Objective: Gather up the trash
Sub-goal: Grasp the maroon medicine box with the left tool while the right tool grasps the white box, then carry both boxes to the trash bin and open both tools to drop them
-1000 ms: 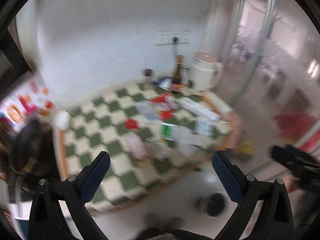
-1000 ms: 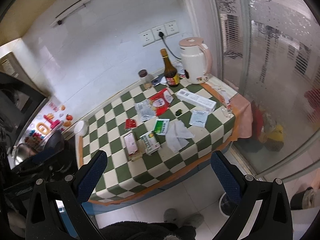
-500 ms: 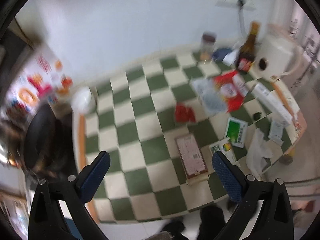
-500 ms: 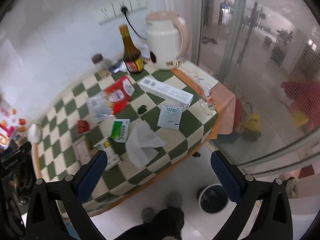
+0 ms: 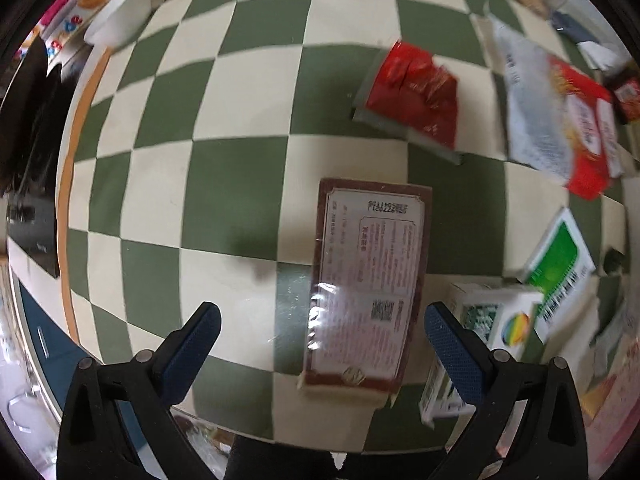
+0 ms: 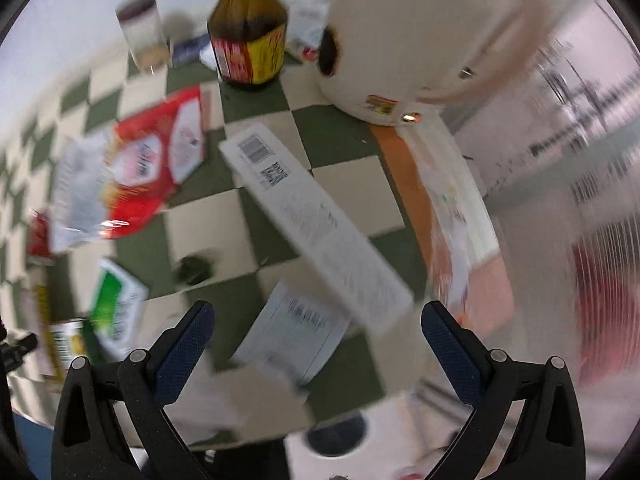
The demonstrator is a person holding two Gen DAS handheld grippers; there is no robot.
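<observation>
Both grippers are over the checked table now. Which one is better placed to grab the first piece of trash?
Left, probably. The left gripper is open with the brown box lying between its fingers. The right gripper, also open, frames only one end of the long white box, which lies askew.

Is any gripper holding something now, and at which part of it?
Nothing is held. The left gripper is open above the brown box; the right gripper is open above the long white box.
</observation>
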